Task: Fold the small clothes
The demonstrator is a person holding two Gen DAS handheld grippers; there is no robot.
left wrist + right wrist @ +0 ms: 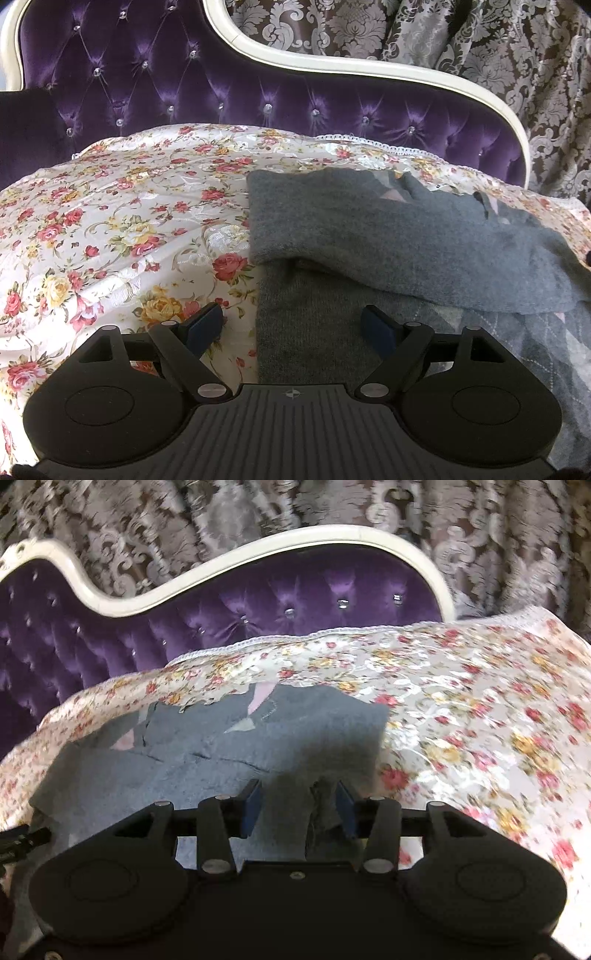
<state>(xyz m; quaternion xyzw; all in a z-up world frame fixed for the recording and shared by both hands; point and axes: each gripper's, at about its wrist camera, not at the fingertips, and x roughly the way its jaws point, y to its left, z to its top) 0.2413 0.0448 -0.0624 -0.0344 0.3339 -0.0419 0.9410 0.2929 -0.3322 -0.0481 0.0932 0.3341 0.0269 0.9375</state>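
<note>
A grey knitted sweater lies on a bed, on top of a floral bedspread. It sits toward the right side of the bed in the left wrist view and toward the left side in the right wrist view. Part of it is folded over itself: a thick, fuzzy grey layer lies across a flatter layer beneath, and the lower layer shows a pale diamond pattern at the right edge of the left wrist view. Small pink and light grey patches show near the sweater's far edge in both views.

The left gripper hovers over the near left edge of the sweater with its jaws spread wide. One blue pad is over the bedspread and the other over the grey knit, and nothing is between them.

The right gripper is over the near right part of the sweater, jaws partly apart. A raised fold of grey knit stands between its blue pads, closer to the right pad; the pads do not appear to press on it. This view is blurred.

Behind the bed rises a purple tufted headboard with a cream frame, and behind that hangs a grey and brown patterned curtain.
</note>
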